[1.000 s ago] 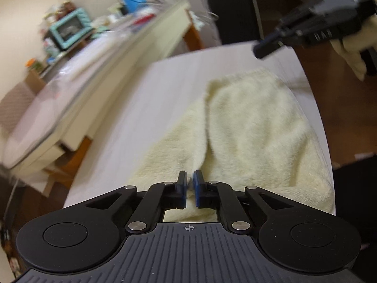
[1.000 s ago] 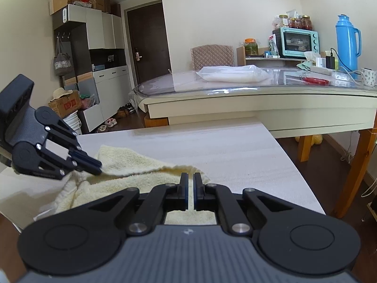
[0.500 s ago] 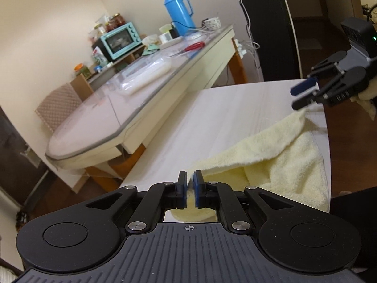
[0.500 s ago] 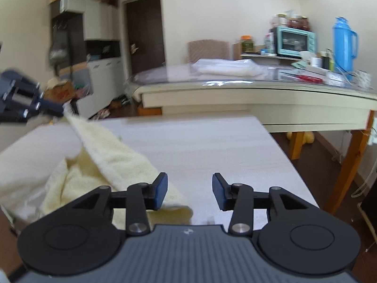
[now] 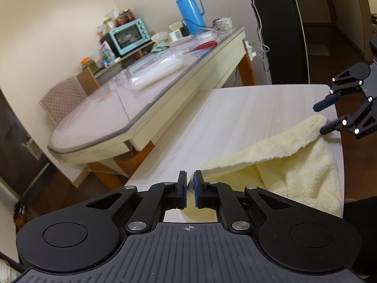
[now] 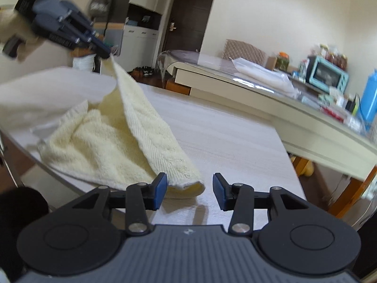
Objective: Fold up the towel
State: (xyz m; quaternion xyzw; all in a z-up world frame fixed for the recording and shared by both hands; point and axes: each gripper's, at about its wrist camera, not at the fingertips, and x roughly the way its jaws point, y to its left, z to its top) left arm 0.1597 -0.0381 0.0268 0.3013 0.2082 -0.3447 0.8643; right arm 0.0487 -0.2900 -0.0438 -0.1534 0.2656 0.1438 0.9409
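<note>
A pale yellow towel (image 5: 294, 165) (image 6: 99, 141) lies bunched near the front edge of the white table (image 5: 247, 118) (image 6: 223, 141). My left gripper (image 5: 190, 186) is shut on one corner and holds it up off the table. In the right wrist view the left gripper (image 6: 106, 55) hangs at the upper left, and a towel edge slopes down from it. My right gripper (image 6: 189, 184) (image 5: 329, 115) stands open with its jaws closing. The towel's lower corner lies between its blue pads (image 6: 160, 188), and they do not press on it.
A long glass-topped dining table (image 5: 117, 108) stands just beyond the white table and carries a teal oven (image 5: 129, 35), a blue thermos (image 5: 190, 11) and red scissors (image 5: 207, 44). A padded chair (image 5: 63, 99) and a black fridge (image 5: 278, 30) stand farther off. Wooden floor lies past the table edges.
My right gripper went from shut to open and rolled. My left gripper rose with its corner, so a towel edge now stretches off the table between the two grippers.
</note>
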